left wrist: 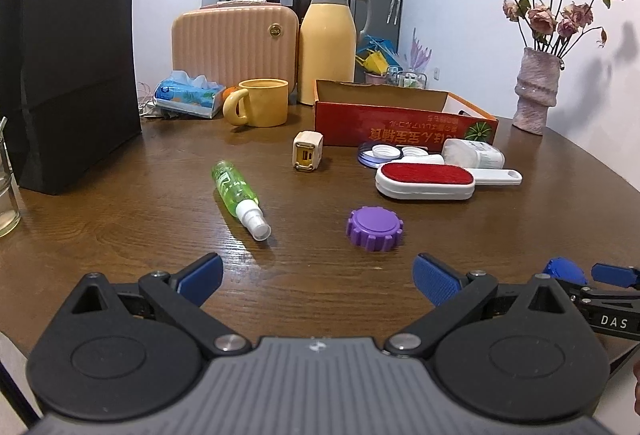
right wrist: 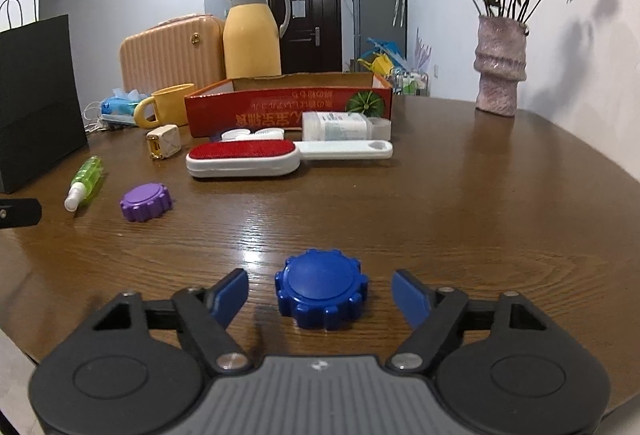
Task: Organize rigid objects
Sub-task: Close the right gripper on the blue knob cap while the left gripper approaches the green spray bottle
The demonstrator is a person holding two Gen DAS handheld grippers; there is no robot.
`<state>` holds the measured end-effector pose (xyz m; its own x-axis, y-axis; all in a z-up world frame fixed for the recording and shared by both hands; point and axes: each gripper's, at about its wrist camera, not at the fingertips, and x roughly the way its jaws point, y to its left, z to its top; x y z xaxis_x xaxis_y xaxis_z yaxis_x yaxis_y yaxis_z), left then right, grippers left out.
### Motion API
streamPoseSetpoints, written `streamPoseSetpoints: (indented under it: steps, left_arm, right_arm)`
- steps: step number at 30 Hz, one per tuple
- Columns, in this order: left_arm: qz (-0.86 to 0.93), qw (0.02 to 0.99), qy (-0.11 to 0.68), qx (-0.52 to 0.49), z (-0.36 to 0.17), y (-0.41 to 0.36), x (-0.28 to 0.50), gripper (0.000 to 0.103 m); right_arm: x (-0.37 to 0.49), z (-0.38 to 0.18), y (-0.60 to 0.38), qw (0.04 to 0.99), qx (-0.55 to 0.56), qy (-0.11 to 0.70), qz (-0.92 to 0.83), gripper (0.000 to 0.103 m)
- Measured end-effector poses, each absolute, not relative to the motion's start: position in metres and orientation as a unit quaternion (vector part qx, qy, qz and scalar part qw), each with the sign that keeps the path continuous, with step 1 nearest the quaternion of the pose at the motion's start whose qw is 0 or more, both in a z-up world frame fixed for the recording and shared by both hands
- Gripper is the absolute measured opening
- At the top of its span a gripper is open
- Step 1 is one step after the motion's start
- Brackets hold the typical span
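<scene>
A blue ridged cap lies on the wooden table between the fingers of my right gripper, with a gap on each side, so the pads do not press it. My left gripper stands open over bare wood, just short of a purple ridged cap. A green spray bottle lies to the left of that cap. Farther back are a small cream charger block, a red-faced lint brush, a white bottle on its side and an open red cardboard box. The blue cap also shows at the left wrist view's right edge.
A black paper bag stands at the left, with a glass by it. Behind are a yellow mug, a yellow thermos jug, a peach case and a tissue pack. A vase of dried roses stands at the right.
</scene>
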<state>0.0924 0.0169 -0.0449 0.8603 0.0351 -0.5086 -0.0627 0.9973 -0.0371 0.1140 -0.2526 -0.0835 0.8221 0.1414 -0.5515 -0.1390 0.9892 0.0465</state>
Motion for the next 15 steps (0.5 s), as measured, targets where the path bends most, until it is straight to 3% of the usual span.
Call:
streamPoseSetpoints:
  steps: [3,4,15]
  left_arm:
    - [0.029,0.963,0.266,-0.027,-0.046,0.017,0.098,0.103]
    - [0.03,0.963,0.267,-0.028,-0.046,0.017,0.1,0.103]
    - [0.064,0.958,0.277,-0.029,-0.046,0.033,0.134,0.103]
  right_arm:
    - [0.12,-0.088,-0.253,0.952,0.005,0.296,0.083,0.055]
    - [0.122,-0.088,-0.252,0.952,-0.001,0.294,0.086,0.053]
    - [0.14,-0.086,-0.255,0.951,0.021,0.287,0.109,0.053]
